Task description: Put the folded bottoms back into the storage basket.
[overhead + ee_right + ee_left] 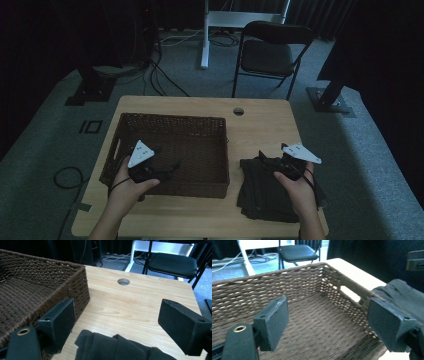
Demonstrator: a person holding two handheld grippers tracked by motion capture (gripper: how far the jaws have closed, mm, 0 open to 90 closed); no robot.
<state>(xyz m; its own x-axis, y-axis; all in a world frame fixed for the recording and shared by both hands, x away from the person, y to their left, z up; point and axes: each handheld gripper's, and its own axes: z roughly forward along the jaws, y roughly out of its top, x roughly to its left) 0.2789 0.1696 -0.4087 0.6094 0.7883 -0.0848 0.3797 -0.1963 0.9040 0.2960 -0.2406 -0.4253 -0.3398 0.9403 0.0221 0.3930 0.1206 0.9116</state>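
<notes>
A brown wicker basket (170, 125) stands on the left half of the wooden table (260, 130); its inside holds nothing. My left gripper (167, 170) hangs over the basket's near left part, open, with the woven floor (319, 322) between its jaws. A pile of dark folded cloth (262, 192) lies to the right of the basket. My right gripper (267, 160) hovers over the cloth's far edge, open, with the cloth (112, 347) just below its jaws and the basket wall (77, 285) at its left.
A round cable hole (238, 111) sits near the table's far edge. Beyond the table stand a black folding chair (270, 55) and a white desk leg (205, 35). Cables (67, 177) lie on the grey carpet at the left.
</notes>
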